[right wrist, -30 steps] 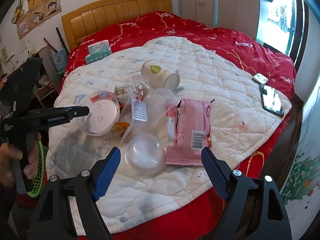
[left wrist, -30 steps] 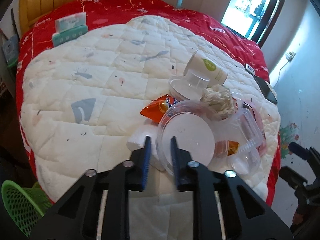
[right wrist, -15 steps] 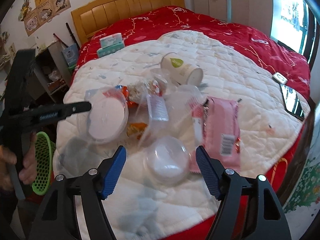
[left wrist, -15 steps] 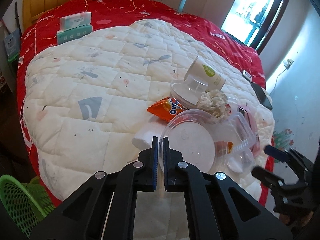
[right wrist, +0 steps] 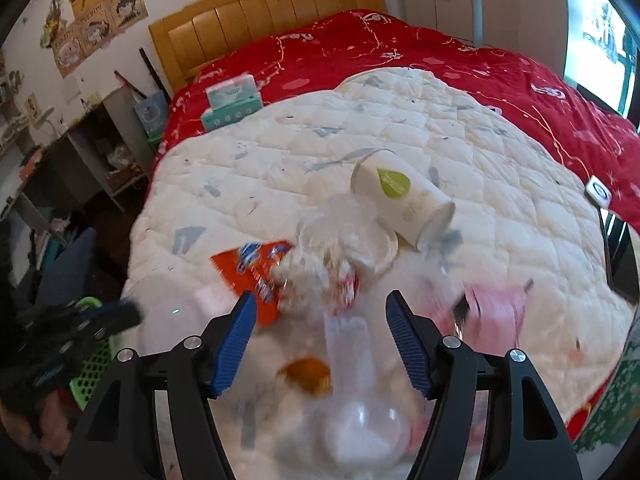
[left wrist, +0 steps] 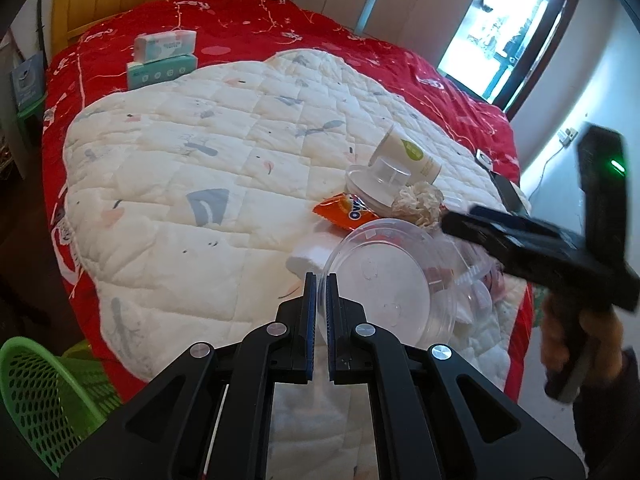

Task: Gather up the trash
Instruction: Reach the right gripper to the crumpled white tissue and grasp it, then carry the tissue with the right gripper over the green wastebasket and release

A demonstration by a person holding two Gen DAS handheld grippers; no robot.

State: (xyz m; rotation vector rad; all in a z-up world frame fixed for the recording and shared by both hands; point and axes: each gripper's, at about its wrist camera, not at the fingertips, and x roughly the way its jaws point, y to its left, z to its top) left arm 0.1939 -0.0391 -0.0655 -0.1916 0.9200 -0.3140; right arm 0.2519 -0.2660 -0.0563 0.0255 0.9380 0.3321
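left wrist view shows the left gripper (left wrist: pixel 321 280) clenched on the near rim of the clear plastic lid (left wrist: pixel 384 276), which lies at the near edge of the white quilt (left wrist: pixel 192 208). just behind the lid are the orange snack bag (left wrist: pixel 344 210) and a crumpled tissue (left wrist: pixel 418 202), and further back a paper cup (left wrist: pixel 408 154) lies on its side. the green basket (left wrist: pixel 36 396) stands on the floor, left of the lid. i judge the step is taking the lid away; next it must be carried left to the basket. the right gripper (right wrist: pixel 320 326) stands released over the blurred trash, its jaws having just been closing with nothing pressed between them.
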